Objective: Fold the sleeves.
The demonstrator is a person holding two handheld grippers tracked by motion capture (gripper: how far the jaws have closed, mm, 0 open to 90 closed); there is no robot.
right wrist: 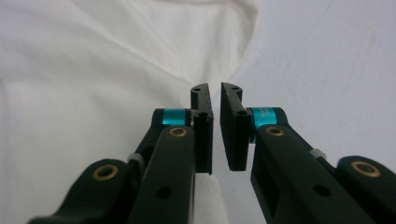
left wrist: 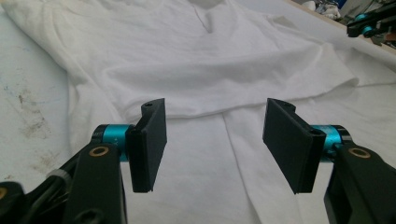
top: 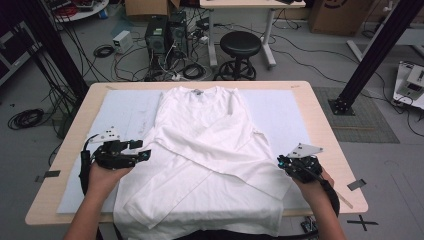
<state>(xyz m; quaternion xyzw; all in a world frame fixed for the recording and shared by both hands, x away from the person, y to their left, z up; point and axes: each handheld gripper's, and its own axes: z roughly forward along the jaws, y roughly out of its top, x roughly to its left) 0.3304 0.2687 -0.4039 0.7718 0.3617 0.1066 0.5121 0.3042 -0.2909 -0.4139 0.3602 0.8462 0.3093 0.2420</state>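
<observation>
Since the white long-sleeved shirt [top: 205, 150] lies flat in the middle of the bench [top: 320, 100], collar at the far edge and hem hanging off the near edge, w/ both sleeves already crossed over the chest, the step in hand looks like the side folds. The left gripper [top: 146, 154] sits at the shirt's left edge, about halfway down, fingers [left wrist: 149, 144] spread wide w/ only cloth beneath them, gripping nothing. The right gripper [top: 281, 161] is at the shirt's right edge, by the folded sleeve's corner; its fingers [right wrist: 201, 130] are nearly pressed together, a thin gap left, and no cloth seems caught between them.

To do it well, I'd say: the right one should open again and get a proper bite of the shirt's edge, both layers incl. the sleeve, not just the top ply. Left should pinch at the matching spot on its own edge so the fold runs straight. Lift low, carry toward the shirt's centre line, and keep the crossed sleeves from sliding. The pale mat [top: 125, 110] under the shirt mustn't get pinched too.
</observation>
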